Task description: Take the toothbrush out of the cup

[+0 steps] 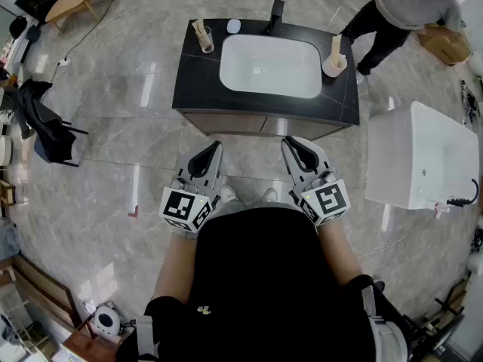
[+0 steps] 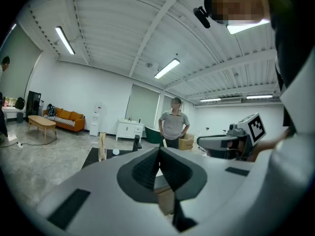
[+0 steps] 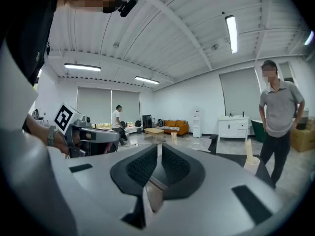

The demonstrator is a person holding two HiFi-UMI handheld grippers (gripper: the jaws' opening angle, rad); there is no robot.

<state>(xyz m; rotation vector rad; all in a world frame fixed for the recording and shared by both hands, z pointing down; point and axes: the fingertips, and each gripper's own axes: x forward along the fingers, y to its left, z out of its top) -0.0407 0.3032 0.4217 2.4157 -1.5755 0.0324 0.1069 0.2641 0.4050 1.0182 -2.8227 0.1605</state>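
round white cup (image 1: 334, 65) holds a pale toothbrush (image 1: 336, 47) on black countertop (image 1: 192, 81).

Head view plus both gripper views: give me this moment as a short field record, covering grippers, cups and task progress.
left gripper: shut, empty, short of the counter
right gripper: shut, empty, beside the left one
counter: black, with white basin and black faucet
white cup: counter's right end, pale stick upright inside
glass cup: counter's left end, tan item inside
toothbrush: too small to tell which cup holds it
task: not started
bystander: standing beyond the counter's right end
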